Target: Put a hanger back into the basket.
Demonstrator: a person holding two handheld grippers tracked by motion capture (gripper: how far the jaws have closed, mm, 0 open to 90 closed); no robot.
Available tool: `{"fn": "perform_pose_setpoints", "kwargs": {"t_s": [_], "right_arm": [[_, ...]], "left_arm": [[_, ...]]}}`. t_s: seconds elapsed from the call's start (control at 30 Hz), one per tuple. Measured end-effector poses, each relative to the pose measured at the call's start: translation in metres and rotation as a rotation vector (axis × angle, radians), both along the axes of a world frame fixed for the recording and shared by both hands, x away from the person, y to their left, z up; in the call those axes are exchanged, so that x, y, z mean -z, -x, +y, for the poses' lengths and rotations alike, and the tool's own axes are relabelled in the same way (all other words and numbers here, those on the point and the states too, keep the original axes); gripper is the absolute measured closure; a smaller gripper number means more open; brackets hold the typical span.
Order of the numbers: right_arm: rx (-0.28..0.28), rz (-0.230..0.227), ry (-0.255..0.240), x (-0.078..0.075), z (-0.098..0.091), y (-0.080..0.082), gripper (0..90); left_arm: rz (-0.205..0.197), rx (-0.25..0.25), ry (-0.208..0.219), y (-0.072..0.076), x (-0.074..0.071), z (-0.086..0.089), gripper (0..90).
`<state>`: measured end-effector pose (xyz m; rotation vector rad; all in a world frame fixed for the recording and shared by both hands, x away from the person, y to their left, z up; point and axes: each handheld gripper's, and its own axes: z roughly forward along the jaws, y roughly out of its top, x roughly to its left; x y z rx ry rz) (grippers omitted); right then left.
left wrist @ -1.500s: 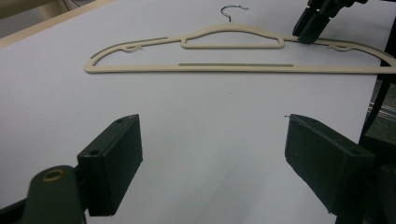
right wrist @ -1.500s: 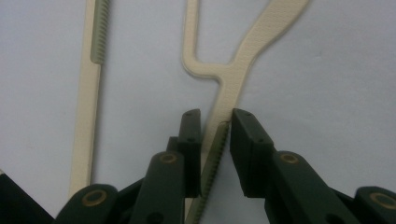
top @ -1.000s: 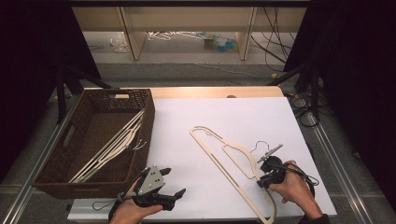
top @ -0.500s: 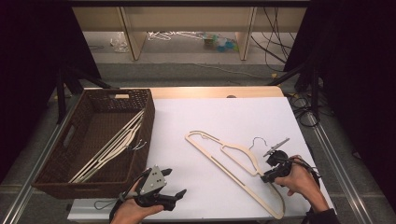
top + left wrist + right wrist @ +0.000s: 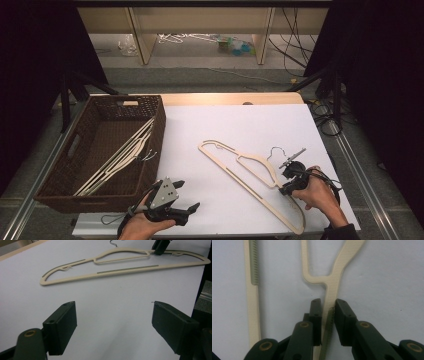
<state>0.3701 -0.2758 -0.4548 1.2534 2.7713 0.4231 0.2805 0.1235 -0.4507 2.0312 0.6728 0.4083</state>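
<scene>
A cream plastic hanger (image 5: 250, 187) lies flat on the white table top (image 5: 240, 125), slanting from the middle toward the front right corner, its wire hook (image 5: 275, 150) pointing away. My right gripper (image 5: 286, 184) has its jaws on the hanger's upper arm near the neck. In the right gripper view the jaws (image 5: 328, 302) have just been closing, and both pads now press the arm of the hanger (image 5: 332, 287) between them. My left gripper (image 5: 189, 195) rests at the front edge, open and holding nothing. In the left gripper view its jaws (image 5: 113, 307) face the hanger (image 5: 125, 270).
A dark wicker basket (image 5: 160, 125) stands at the left of the table with several cream hangers (image 5: 120, 155) lying in it. Behind the table are shelf legs, cables and clutter on the floor. The table's right edge runs close to my right hand.
The right gripper has shifted slightly right and the hanger has swung with it, its far tip moving a little left and nearer. The left gripper has stayed put.
</scene>
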Motion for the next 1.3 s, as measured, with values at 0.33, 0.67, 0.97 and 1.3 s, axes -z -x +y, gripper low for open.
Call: {"fn": "perform_pose_setpoints", "kwargs": {"t_s": [0.33, 0.67, 0.97, 1.3], "right_arm": [[-0.114, -0.065, -0.017, -0.015, 0.004, 0.006, 79.8], [-0.213, -0.168, -0.006, -0.045, 0.007, 0.021, 79.8], [-0.301, -0.254, -0.001, -0.069, 0.019, 0.036, 80.1], [-0.35, -0.278, -0.019, -0.08, 0.028, 0.045, 80.3]], "left_arm": [[-0.018, -0.008, 0.003, -0.028, -0.005, -0.021, 20.6], [0.008, 0.031, -0.035, -0.071, -0.011, -0.061, 21.4], [0.027, 0.067, -0.064, -0.1, -0.009, -0.089, 23.8], [0.016, 0.13, -0.036, -0.112, -0.012, -0.11, 47.3]]}}
